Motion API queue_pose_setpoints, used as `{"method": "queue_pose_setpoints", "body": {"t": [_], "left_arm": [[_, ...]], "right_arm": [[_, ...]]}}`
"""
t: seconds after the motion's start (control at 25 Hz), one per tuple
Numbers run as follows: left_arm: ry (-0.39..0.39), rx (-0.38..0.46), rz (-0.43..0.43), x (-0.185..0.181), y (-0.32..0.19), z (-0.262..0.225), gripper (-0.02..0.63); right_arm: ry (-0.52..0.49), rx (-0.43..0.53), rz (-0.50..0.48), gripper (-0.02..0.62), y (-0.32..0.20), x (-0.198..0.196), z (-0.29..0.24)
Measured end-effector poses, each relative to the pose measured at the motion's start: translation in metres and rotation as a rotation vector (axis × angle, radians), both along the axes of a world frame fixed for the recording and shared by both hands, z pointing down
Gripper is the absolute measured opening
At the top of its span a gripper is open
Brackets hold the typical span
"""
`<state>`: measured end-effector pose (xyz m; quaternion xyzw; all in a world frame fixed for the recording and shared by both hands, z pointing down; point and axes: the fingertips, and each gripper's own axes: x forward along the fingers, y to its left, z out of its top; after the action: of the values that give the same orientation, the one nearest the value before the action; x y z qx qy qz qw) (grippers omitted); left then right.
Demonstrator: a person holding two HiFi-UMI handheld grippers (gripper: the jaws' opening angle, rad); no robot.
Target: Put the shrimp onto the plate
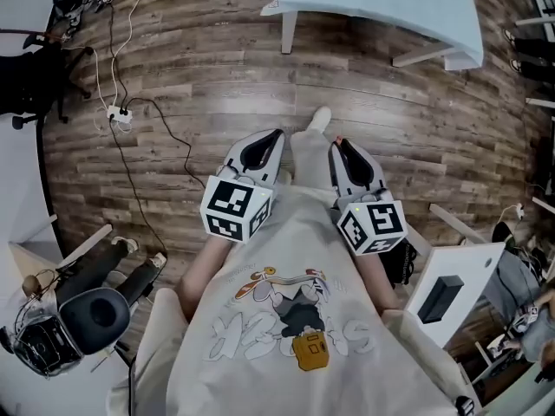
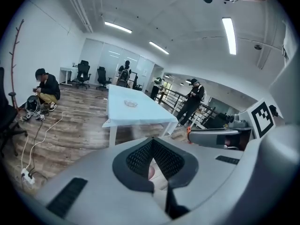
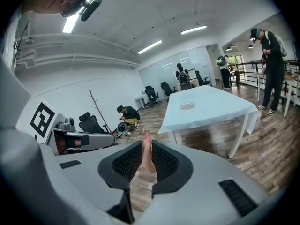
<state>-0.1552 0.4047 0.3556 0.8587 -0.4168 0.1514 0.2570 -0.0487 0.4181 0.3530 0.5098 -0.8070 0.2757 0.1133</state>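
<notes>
I stand on a wood floor with both grippers held in front of my chest. In the right gripper view, my right gripper is shut on a pink shrimp that sticks up between its pads. The left gripper has its tips together, and a small pink shrimp piece shows between its pads. In the head view, the left gripper and right gripper point ahead over the floor. A small clear plate, also plate, lies on the pale blue table a few steps ahead.
Cables and a power strip lie on the floor at the left. A white box stands at my right, and dark gear at my lower left. A person crouches by office chairs; another person stands beyond the table.
</notes>
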Motion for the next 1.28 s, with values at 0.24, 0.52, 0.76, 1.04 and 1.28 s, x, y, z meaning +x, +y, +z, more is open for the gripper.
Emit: {"method": "queue_pose_setpoints", "body": {"t": [0.24, 0.52, 0.76, 1.04, 1.28], "left_arm": [[-0.013, -0.024, 0.053, 0.053, -0.067, 0.003, 0.008], [-0.047, 0.021, 0.099, 0.12, -0.144, -0.01, 0.008], [-0.046, 0.003, 0.065, 0.16, -0.187, -0.011, 0.008], [-0.065, -0.03, -0.009, 0.16, -0.208, -0.01, 0.008], [-0.083, -0.059, 0.027, 0.167, -0.226, -0.004, 0.008]], "right_arm": [[-0.019, 0.009, -0.043, 0.08, -0.065, 0.033, -0.004], [-0.061, 0.055, -0.045, 0.08, -0.148, 0.092, -0.013], [-0.091, 0.08, -0.048, 0.08, -0.195, 0.142, -0.019], [-0.117, 0.037, -0.058, 0.08, -0.213, 0.156, -0.006], [-0.137, 0.039, -0.042, 0.08, -0.231, 0.157, -0.007]]}}
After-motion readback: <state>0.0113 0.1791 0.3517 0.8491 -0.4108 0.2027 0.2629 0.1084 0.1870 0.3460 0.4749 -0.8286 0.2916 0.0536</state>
